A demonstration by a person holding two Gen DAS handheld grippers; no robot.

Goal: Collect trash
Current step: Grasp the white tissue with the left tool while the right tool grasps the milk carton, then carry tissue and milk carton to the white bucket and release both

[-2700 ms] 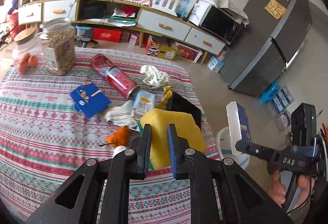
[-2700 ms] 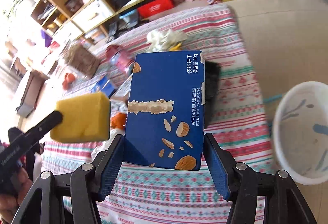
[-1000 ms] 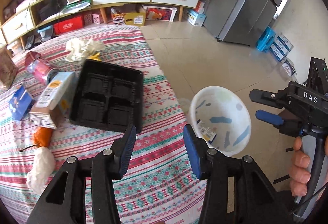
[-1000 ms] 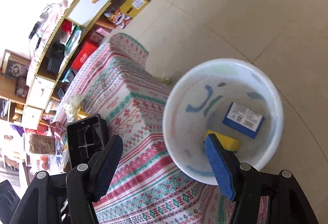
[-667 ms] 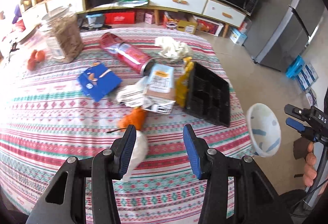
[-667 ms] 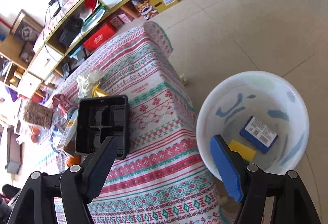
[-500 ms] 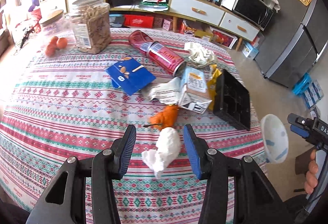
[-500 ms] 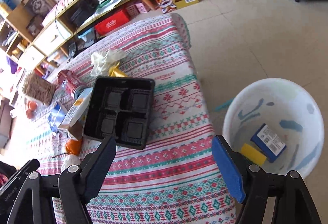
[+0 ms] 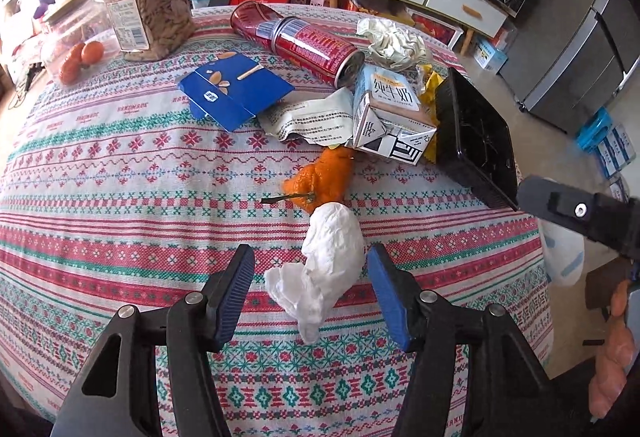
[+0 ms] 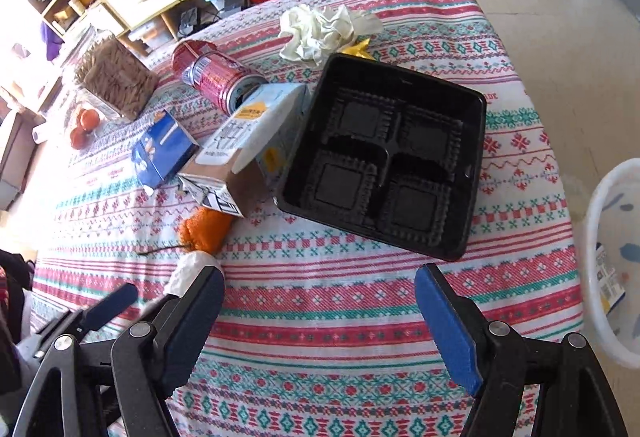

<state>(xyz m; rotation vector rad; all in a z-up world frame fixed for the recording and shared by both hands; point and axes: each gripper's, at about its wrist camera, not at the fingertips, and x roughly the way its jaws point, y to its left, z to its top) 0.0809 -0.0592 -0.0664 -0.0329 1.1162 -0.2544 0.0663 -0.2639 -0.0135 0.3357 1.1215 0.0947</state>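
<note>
Through my left wrist camera, my left jaws (image 9: 310, 299) are opening with the white crumpled tissue (image 9: 326, 269) lying between the pads on the bench (image 9: 100, 197), not yet pinched; I judge the risk here is that the tissue is soft and loose, so closing on its trailing tail alone could let the bulk slip out, or the pads could snag the patterned cloth and drag it. The orange peel (image 9: 320, 177) is lying just beside the tissue's far end, so I may be catching it too. My left hand is pointing steeply down over the near part of the bench. Through my right wrist camera, my right jaws (image 10: 320, 317) are standing wide and empty, angled steeply down in front of the black tray (image 10: 384, 157), which is leaning against the milk carton (image 10: 248, 141). The tray is broad and thin-walled, so I judge a grip on its near rim could be flexing or tipping it. The white bin (image 10: 612, 257) is waiting on the floor at the right edge.
</note>
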